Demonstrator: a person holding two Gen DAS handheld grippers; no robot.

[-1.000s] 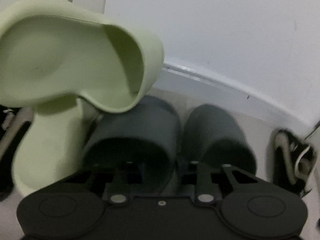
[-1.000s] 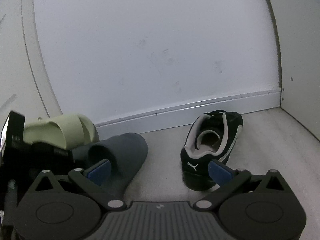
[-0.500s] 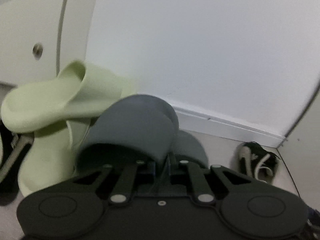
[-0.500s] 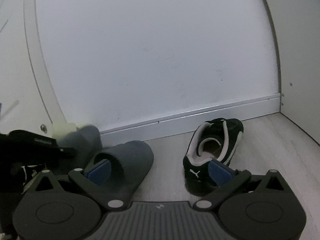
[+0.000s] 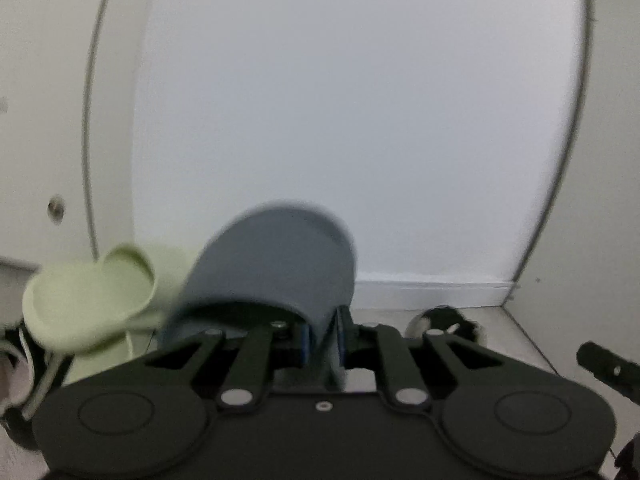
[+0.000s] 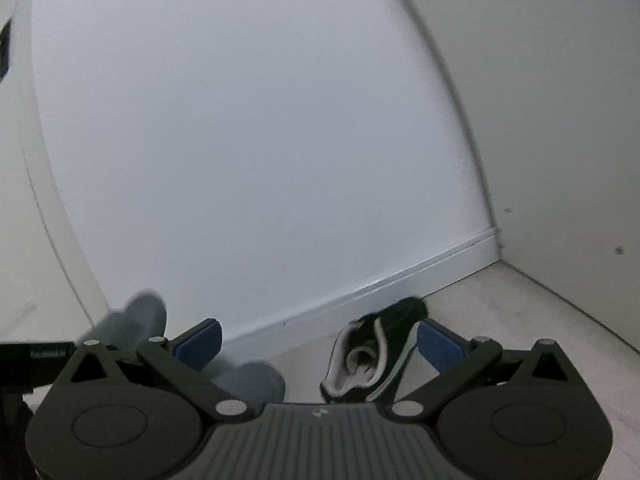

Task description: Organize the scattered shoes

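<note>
Left wrist view, listed left to right.
Item: dark sneaker (image 5: 16,344), at the far left edge, mostly cut off, with white lacing showing.
Item: pale green slide (image 5: 86,300), tilted up off the floor (image 5: 516,336), resting on a second green slide (image 5: 108,356) that lies flat beneath it.
Item: grey slide (image 5: 280,264), lifted, its toe pointing up at the white wall (image 5: 340,100). My left gripper (image 5: 322,336) has its jaws drawn nearly together on the right edge of this slide's strap.
Item: black sneaker (image 5: 444,318), on the floor near the baseboard (image 5: 432,290), partly hidden behind my gripper's linkage.

Right wrist view, listed left to right.
Item: same lifted grey slide (image 6: 136,316), blurred, at left.
Item: second grey slide (image 6: 252,380), flat on the floor, just beside my left blue pad.
Item: my right gripper (image 6: 318,338), jaws spread wide, gripping nothing.
Item: black sneaker with grey lining (image 6: 372,352), on the floor between my pads, close to the right one; whether they touch I cannot tell.
</note>
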